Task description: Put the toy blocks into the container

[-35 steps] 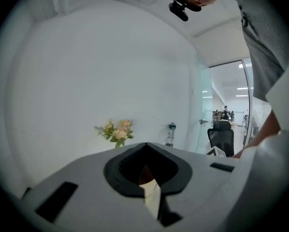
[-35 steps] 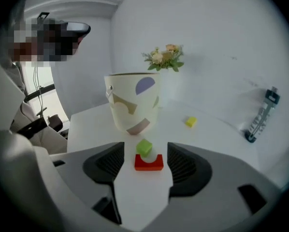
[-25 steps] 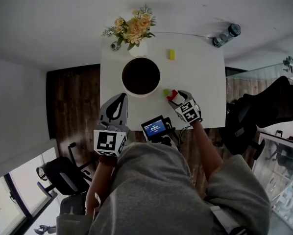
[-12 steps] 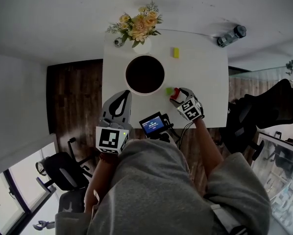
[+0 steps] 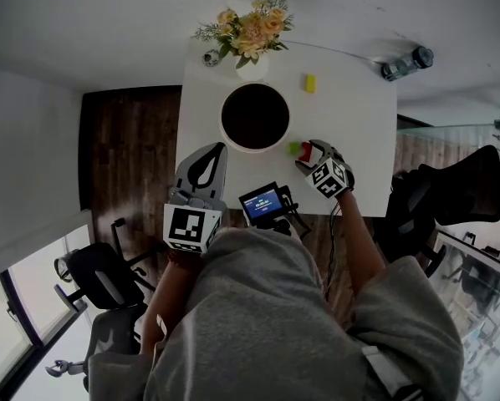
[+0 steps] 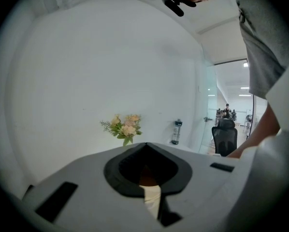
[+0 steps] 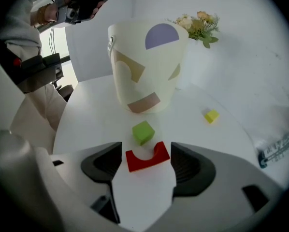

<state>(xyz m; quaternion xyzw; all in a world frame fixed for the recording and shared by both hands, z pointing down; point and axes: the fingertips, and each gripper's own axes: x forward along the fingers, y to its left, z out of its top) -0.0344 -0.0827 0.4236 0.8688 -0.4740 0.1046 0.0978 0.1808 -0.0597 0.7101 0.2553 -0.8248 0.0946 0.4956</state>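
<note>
A cream container (image 5: 255,115) with a dark inside stands on the white table (image 5: 359,132); in the right gripper view the container (image 7: 147,66) shows pastel shapes on its wall. To its right, close together, lie a green cube (image 5: 294,148) and a red arch block (image 5: 306,149). My right gripper (image 7: 145,153) is open with the red arch block (image 7: 147,157) lying on the table between its jaws, and the green cube (image 7: 143,131) just beyond. A yellow block (image 5: 310,83) lies farther back. My left gripper (image 5: 216,149) is shut and holds nothing, near the container's front left.
A vase of flowers (image 5: 252,30) stands at the table's back edge behind the container. A water bottle (image 5: 407,63) lies beyond the back right corner. A small screen device (image 5: 262,205) hangs at the table's front edge. Office chairs (image 5: 451,195) stand around.
The head view has shifted a little. Both grippers keep almost the same places relative to the container and blocks.
</note>
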